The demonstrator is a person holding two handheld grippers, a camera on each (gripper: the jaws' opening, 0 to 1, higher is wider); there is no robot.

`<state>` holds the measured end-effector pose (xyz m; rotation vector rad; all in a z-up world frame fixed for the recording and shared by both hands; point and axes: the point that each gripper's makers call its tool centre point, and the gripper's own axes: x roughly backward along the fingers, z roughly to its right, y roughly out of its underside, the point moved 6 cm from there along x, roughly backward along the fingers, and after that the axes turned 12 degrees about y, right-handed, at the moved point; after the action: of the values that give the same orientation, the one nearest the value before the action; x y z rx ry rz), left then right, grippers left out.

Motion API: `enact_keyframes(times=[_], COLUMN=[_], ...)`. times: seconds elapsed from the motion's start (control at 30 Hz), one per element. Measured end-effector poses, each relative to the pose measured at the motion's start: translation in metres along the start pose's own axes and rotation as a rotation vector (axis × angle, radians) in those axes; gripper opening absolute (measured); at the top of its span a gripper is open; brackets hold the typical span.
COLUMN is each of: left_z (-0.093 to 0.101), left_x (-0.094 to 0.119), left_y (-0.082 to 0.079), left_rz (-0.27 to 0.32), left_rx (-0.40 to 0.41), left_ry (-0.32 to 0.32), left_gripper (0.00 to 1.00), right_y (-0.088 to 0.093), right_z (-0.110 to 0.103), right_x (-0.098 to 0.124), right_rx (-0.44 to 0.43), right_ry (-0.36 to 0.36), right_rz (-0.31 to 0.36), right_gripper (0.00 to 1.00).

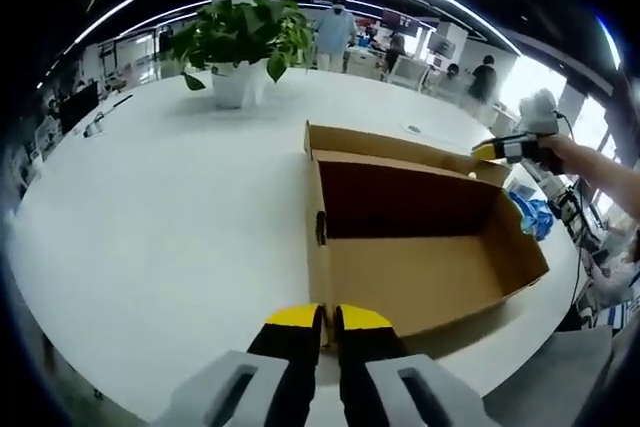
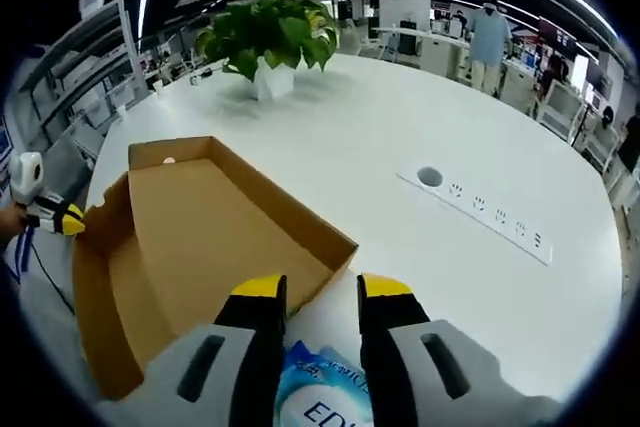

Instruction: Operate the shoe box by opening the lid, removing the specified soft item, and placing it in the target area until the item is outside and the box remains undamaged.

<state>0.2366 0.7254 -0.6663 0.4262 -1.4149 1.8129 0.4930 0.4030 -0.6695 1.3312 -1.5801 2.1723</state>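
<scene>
The right hand-held gripper (image 2: 320,292) was seen with its jaws set apart around a blue-and-white soft pack (image 2: 322,399), apparently gripped, though contact at the pads could not be confirmed; the pack was already outside the shoe box (image 2: 190,237), low over the white bench (image 2: 440,127). The left hand-held gripper (image 1: 327,319) was nearly closed on the near wall of the open box (a steadying pinch, it was judged). The placing step was judged to be in hand; a lowering and release onto the bench was called for next. The pack was cut off by the frame edge, its print only partly legible, and no marked target area could be made out.
</scene>
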Motion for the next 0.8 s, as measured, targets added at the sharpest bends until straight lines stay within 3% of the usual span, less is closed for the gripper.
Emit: enact_keyframes(times=[0.8], left_z=[-0.003], left_x=[0.000], left_y=[-0.001], left_rz=[-0.003], left_rx=[0.021], left_ry=[0.001], left_gripper=[0.05], right_y=[0.010], right_z=[-0.005], right_x=[-0.031], right_rx=[-0.205], right_ry=[0.031], right_rz=[-0.183], right_gripper=[0.10])
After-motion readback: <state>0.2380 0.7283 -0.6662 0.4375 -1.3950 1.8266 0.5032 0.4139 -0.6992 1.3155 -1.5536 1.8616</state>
